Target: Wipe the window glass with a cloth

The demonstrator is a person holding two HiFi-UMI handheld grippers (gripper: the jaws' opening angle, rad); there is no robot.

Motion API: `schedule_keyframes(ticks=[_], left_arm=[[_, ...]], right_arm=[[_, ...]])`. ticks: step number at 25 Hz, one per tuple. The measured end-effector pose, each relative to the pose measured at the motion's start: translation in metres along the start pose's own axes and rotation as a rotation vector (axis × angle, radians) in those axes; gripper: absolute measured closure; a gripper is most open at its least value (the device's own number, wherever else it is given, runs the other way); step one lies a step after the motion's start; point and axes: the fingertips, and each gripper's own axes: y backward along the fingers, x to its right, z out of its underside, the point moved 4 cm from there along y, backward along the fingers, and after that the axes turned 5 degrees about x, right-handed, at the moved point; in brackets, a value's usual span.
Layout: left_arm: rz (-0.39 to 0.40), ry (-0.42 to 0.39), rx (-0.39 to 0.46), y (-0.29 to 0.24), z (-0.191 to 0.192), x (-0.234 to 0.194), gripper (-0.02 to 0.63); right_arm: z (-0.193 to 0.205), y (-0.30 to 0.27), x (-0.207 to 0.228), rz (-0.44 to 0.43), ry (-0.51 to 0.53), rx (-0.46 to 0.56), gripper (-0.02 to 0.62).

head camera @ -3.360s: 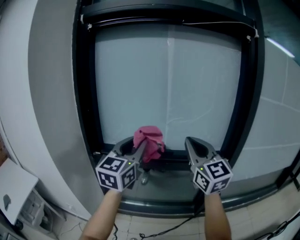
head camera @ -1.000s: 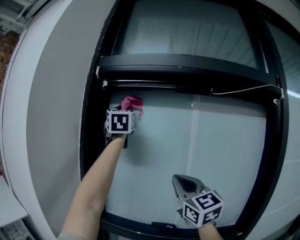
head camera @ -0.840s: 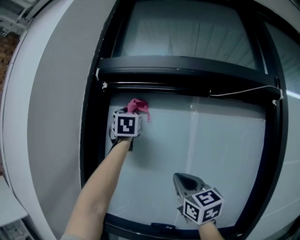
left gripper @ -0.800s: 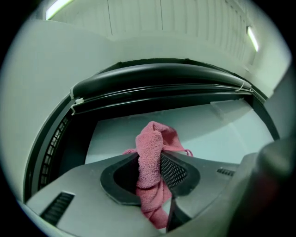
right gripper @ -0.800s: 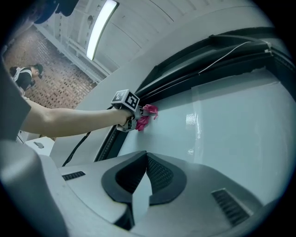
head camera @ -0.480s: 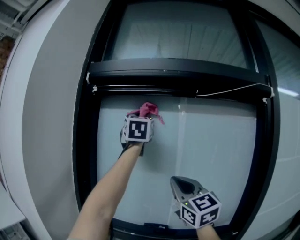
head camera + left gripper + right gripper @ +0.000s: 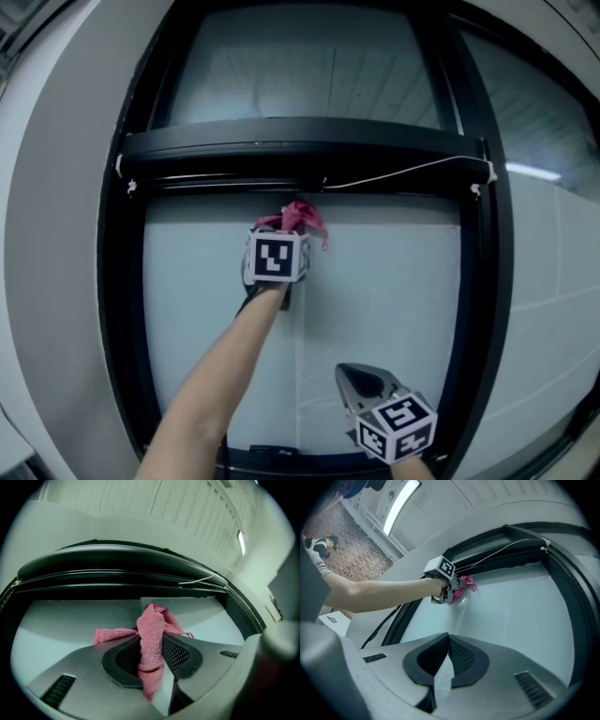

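Jaws: left gripper (image 7: 152, 637) clamps pink cloth (image 7: 300, 217) at window glass (image 7: 394, 281) top edge; right gripper (image 7: 446, 641) closed, empty; most glass seemingly unwiped.

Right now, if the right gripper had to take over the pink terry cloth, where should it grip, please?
Probably the bunched top of the pink terry cloth, which stands clear beyond the left gripper that clamps its middle. Come from the right, along the window glass, with the right gripper opened first.
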Motion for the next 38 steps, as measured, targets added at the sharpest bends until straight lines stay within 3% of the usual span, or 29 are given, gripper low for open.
schedule_keyframes(ticks=[12,28,38], left_arm=[[0.141,0.039,0.081,-0.045,-0.025,0.114,0.495],[0.378,0.162,0.162,-0.091,-0.04,0.279,0.495],[0.49,0.329,0.134,-0.095,-0.021,0.34,0.495]], right_arm=[[0.015,0.066,0.066,0.123,0.011,-0.045,0.606],[0.024,0.167,0.142,0.302,0.039,-0.116,0.606],[0.029,0.212,0.157,0.363,0.044,-0.149,0.605]])
